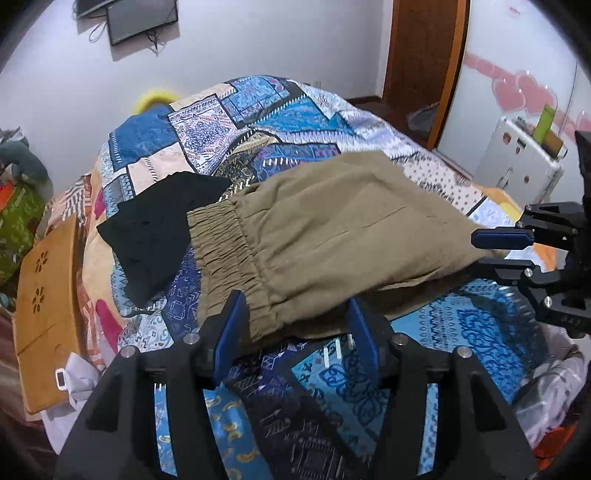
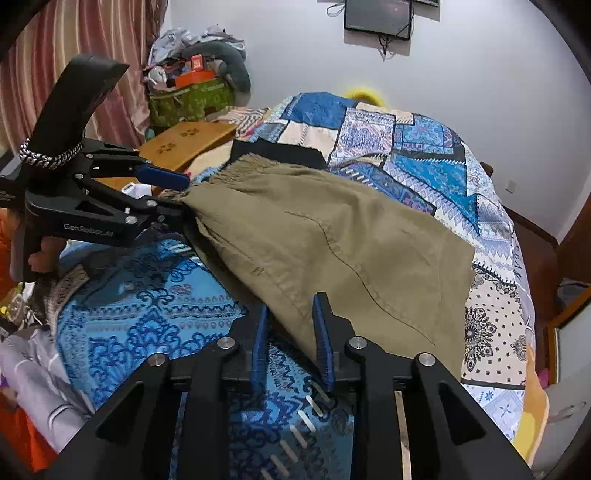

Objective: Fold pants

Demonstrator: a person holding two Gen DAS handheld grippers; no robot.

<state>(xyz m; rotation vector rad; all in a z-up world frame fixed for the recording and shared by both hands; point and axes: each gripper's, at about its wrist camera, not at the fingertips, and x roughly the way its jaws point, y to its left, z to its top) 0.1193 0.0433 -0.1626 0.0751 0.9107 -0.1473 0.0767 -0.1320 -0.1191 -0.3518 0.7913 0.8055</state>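
on the bed point(image 1: 325, 110), at its near edge, the left tool point(image 1: 295, 325) stands with its blue pads partly apart, straddling the elastic waistband corner of the olive pants point(image 1: 332, 229); the cloth lies between the pads, and whether either pad presses on it cannot be told. the right tool point(image 2: 291, 332) has its pads narrowly apart at the other near corner, the hem edge of the pants lying between them; in the left wrist view that same tool shows its upper pad clear above the cloth and its lower one under the fabric edge. the pants lie folded flat across the patchwork bedspread point(image 2: 424, 155), waistband toward the left tool. just beyond the waistband, a black garment point(image 1: 155, 236) lies partly under the pants. beside the bed on that side stands a wooden lap tray point(image 1: 44, 302) with flower cut-outs. farther off, a green bag point(image 2: 188, 103) heaped with clutter sits by a striped curtain point(image 2: 74, 74). a dark screen point(image 2: 376, 14) hangs on the far wall. nothing bars either tool.
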